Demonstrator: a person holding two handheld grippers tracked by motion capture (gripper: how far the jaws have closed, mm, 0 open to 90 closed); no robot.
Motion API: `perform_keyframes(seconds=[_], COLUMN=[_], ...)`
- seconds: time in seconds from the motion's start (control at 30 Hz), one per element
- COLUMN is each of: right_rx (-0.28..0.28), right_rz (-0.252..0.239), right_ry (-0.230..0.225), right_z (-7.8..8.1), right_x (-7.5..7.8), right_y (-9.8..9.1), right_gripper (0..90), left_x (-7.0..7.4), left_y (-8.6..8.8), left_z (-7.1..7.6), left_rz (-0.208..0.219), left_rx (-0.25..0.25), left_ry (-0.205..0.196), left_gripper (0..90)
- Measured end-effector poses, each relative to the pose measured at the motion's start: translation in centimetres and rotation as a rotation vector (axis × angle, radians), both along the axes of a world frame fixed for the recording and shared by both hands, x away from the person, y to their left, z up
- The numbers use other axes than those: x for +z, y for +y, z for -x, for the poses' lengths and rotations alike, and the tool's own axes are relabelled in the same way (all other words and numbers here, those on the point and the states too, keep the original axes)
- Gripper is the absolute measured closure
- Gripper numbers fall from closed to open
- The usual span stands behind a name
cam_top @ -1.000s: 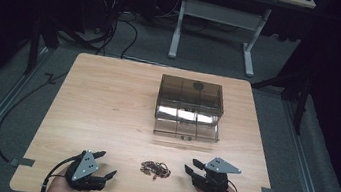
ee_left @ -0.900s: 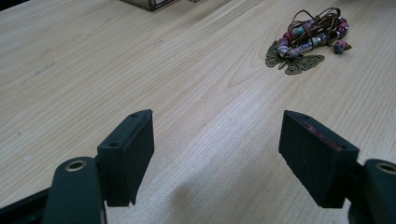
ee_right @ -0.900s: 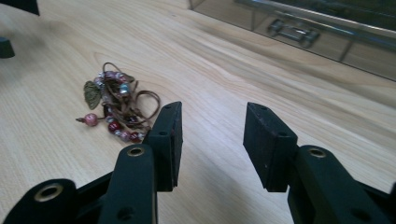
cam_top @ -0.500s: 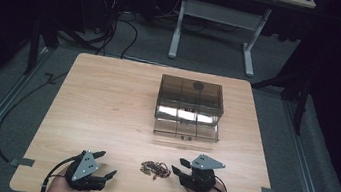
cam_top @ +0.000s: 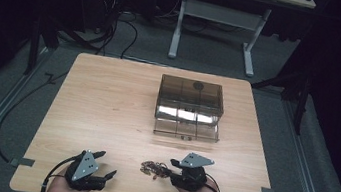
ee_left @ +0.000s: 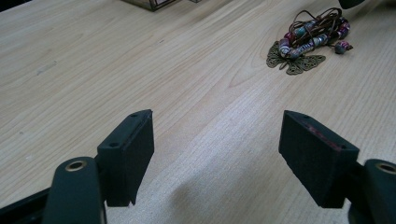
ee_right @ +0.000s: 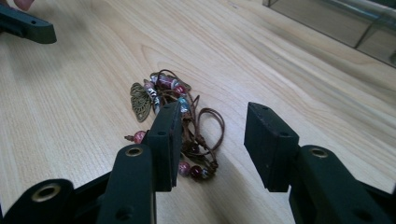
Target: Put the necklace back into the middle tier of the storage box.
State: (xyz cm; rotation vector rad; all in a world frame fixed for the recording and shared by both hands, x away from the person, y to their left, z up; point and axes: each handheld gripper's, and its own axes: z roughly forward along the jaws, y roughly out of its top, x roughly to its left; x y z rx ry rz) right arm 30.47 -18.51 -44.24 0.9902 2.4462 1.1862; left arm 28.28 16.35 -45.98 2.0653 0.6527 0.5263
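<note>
— How many things are on the table (cam_top: 107, 102)?
— One beaded necklace (cam_top: 154, 168) near the front edge, one clear box (cam_top: 188, 106) behind it.
— The grippers?
— Left gripper (ee_left: 217, 149) open, empty; right gripper (ee_right: 212, 140) spread beside the necklace — not gripping.

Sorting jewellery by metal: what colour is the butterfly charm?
Antique bronze butterfly charm, clearest in the left gripper view.

A wooden table (cam_top: 107, 97) bears a smoky box (cam_top: 188, 107) and beaded necklace (cam_top: 154, 168).
</note>
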Motion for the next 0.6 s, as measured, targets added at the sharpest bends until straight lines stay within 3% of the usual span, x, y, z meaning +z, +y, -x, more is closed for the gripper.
perform_keyframes(seconds=[0.6], right_rx=[0.053], right_rz=[0.030], right_ry=[0.047], right_z=[-0.7], right_x=[-1.2], right_y=[3.0], right_gripper=[53.0], left_x=[0.0], left_y=[0.0], left_z=[0.0], left_rz=[-0.003], left_rx=[-0.013], left_ry=[0.000], left_gripper=[27.0])
